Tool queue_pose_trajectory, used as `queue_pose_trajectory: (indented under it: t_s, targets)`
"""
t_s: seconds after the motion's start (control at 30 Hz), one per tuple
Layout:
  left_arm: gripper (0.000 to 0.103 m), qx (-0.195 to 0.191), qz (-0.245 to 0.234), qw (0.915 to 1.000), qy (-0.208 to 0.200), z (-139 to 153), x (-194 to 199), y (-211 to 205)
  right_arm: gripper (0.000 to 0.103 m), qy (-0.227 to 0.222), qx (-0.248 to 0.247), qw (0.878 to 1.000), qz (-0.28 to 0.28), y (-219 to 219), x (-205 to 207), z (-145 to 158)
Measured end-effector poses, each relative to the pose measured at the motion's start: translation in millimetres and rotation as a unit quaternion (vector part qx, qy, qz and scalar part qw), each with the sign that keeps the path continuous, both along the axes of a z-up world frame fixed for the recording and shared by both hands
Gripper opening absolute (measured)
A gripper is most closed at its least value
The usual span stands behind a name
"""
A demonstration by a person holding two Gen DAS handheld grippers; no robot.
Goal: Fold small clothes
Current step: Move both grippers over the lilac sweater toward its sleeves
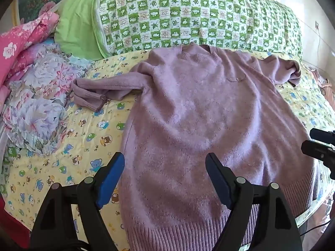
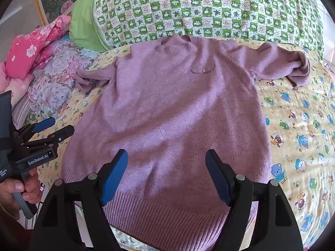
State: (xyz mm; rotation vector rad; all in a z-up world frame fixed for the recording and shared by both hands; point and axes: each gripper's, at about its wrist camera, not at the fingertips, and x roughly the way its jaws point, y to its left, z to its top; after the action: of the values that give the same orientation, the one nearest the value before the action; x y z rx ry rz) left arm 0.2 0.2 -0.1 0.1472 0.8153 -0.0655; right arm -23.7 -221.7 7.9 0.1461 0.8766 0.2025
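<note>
One bed covered by a yellow quilted sheet printed with cartoon bears (image 1: 69, 142) carries everything. At twelve o'clock lies one long green-and-white checked pillow (image 1: 188, 14), with a plain lime-green pillow (image 1: 77, 27) at eleven o'clock. One pile of floral bedding in pink and grey-blue (image 1: 35, 96) sits at nine o'clock. One fuzzy mauve knitted sweater (image 1: 188, 113) lies flat, front up, in the middle of the bed, neckline toward twelve, ribbed hem toward six, its two sleeves spread to nine and two o'clock with cuffs folded back. Two hand-held grippers hover above the hem: the left hand-held gripper (image 1: 165, 177) and the right hand-held gripper (image 2: 166, 175), both spread wide and grasping nothing. One small chest pocket flap with a metal stud (image 2: 203, 69) sits near one o'clock.
</note>
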Motion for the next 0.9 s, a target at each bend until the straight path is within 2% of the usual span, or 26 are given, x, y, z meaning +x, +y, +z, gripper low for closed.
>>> queue_pose_trajectory:
  t_s: [0.9]
  targets:
    - [0.080, -0.008, -0.001, 0.9999, 0.013, -8.6, 13.6, -6.9, 0.077, 0.018, 0.015, 1.000, -0.005, 2.5, 14.2, -5.5]
